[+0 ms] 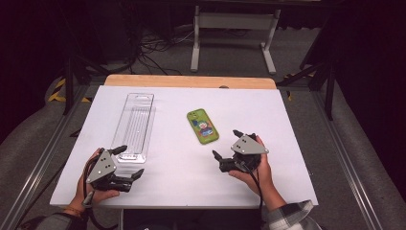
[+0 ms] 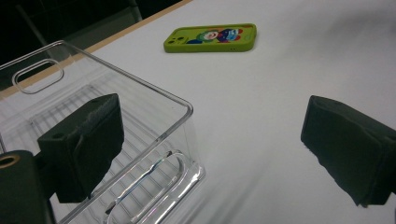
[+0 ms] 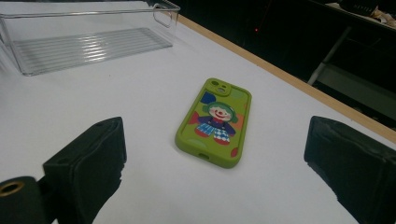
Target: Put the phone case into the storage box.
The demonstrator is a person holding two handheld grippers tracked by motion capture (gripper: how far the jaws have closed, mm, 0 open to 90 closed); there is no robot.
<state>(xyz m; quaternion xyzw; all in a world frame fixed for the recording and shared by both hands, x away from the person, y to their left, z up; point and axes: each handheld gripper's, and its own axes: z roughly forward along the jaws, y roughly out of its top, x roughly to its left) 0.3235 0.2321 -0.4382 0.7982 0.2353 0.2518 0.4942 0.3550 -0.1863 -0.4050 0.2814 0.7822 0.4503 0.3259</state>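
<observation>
With both jaws spread wide, the right hand-held gripper (image 1: 229, 144) should straddle the green phone (image 3: 214, 122) squarely while the left hand-held gripper (image 1: 128, 162) steadies the clear tray (image 2: 140, 121).

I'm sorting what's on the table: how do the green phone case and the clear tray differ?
The phone case is opaque green with a cartoon clown print; the tray is see-through plastic with a ribbed floor. The tray is longer, with raised walls and handle slots; the phone case is a low slab. The left gripper straddles the tray's near corner; nothing touches the phone case. Both lie flat on the white table.
</observation>
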